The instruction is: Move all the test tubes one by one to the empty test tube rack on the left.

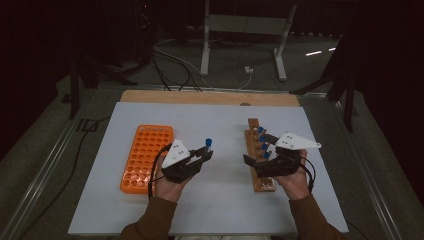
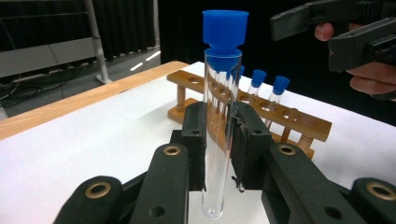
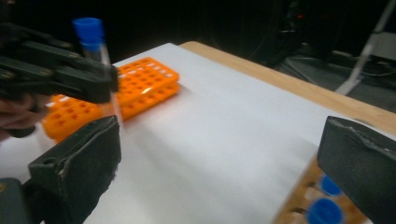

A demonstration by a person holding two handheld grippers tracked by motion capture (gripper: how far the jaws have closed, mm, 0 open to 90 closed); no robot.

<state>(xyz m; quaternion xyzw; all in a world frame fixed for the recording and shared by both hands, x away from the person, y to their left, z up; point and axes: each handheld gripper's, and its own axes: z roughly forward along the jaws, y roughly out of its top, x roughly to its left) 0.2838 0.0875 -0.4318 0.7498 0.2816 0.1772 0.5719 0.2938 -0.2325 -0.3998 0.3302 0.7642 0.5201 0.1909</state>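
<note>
Test tube (image 2: 222, 121) with the blue cap (image 2: 225, 29) sits upright, clamped between the left gripper (image 2: 219, 140) pads, held above the white table sheet (image 1: 220, 200) between the orange rack (image 1: 146, 156) and the wooden rack (image 1: 260, 159). Right gripper (image 3: 219, 158) is fully released, nothing between its jaws, hovering over the wooden rack's remaining capped tubes (image 2: 279, 93).

Risks as I see them:
- Glass is smooth and the grip is mid-shaft on narrow pads; a fast swing could let it slide down or tilt.
- Misaligned entry into an orange rack hole could chip the tube bottom or shove the rack.
- Right gripper's wide jaws could clip neighbouring caps on approach.
</note>
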